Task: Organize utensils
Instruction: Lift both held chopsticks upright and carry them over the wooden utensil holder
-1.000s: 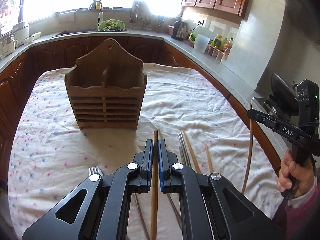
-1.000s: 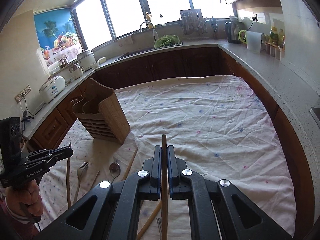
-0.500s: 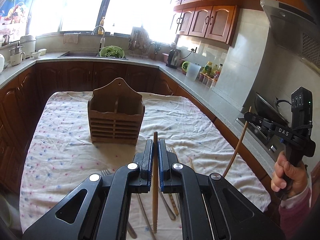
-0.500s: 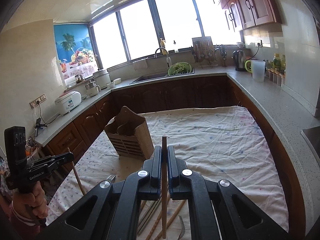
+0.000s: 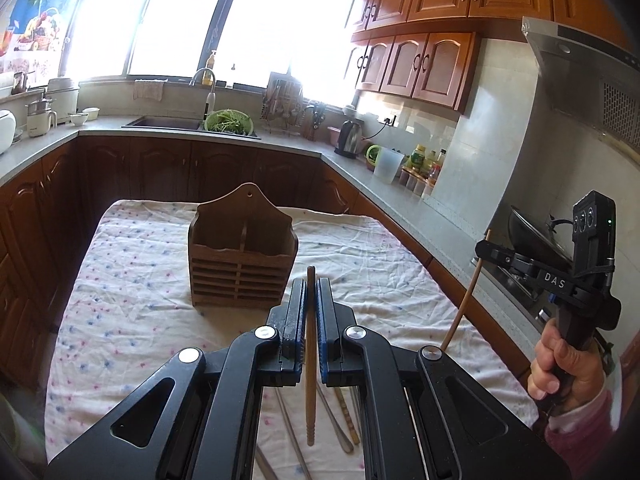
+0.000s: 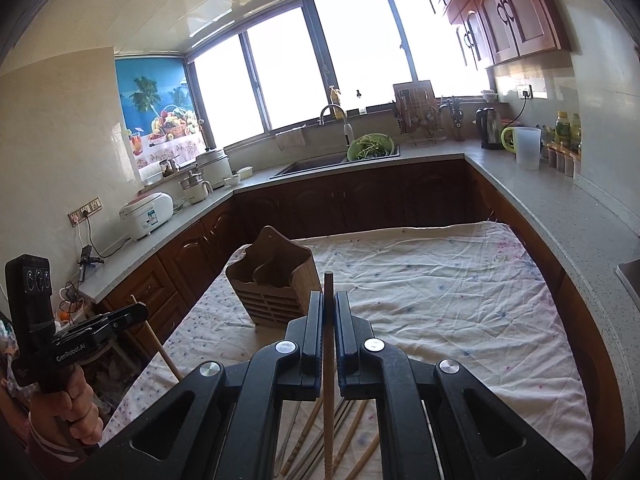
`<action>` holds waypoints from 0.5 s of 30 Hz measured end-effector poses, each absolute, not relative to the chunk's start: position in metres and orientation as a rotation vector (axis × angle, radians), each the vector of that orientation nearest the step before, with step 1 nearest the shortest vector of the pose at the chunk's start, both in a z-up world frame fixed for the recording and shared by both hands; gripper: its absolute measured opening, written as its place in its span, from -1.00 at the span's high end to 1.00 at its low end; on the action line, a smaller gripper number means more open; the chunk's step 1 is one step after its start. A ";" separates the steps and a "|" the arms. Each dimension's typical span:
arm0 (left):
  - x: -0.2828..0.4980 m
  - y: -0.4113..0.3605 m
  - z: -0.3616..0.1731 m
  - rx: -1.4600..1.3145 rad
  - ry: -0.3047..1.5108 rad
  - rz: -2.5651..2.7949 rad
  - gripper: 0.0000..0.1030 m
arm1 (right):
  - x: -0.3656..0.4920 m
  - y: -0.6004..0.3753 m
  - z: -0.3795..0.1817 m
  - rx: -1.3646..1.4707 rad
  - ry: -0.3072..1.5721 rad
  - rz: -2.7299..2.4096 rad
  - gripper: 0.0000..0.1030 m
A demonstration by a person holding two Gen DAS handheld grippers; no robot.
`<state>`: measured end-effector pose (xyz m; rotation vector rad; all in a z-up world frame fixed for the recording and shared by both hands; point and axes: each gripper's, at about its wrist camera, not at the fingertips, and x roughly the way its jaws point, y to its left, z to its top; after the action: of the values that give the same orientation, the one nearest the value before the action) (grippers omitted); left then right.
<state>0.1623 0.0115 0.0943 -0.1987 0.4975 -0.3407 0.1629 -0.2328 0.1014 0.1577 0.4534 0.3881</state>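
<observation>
A wooden utensil holder with two compartments stands upright on the cloth-covered table; it also shows in the right wrist view as the holder, left of centre. My left gripper is shut on a wooden chopstick, held above the table short of the holder. My right gripper is shut on a second wooden chopstick, likewise lifted. Several loose chopsticks and metal utensils lie on the cloth beneath the grippers, partly hidden by them.
The right-hand gripper held by a hand shows at the right edge of the left wrist view. Dark wooden cabinets and a grey counter ring the table. A sink with a green colander is at the back.
Both grippers have risen and tilted up with their chopsticks, so the holder and table now sit lower and farther in each view. Both stay shut.
</observation>
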 end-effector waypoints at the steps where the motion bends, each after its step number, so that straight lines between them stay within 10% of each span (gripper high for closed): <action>1: 0.164 0.013 0.095 -0.200 0.494 -0.339 0.92 | 0.164 -0.232 0.102 0.160 0.453 0.390 0.90; 15: 0.203 0.051 0.135 -0.211 0.372 -0.272 0.92 | 0.214 -0.198 0.128 0.211 0.372 0.425 0.90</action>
<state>0.2027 0.0512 0.1349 -0.2111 0.3719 -0.2717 0.2137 -0.1977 0.1280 0.2107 0.3721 0.4249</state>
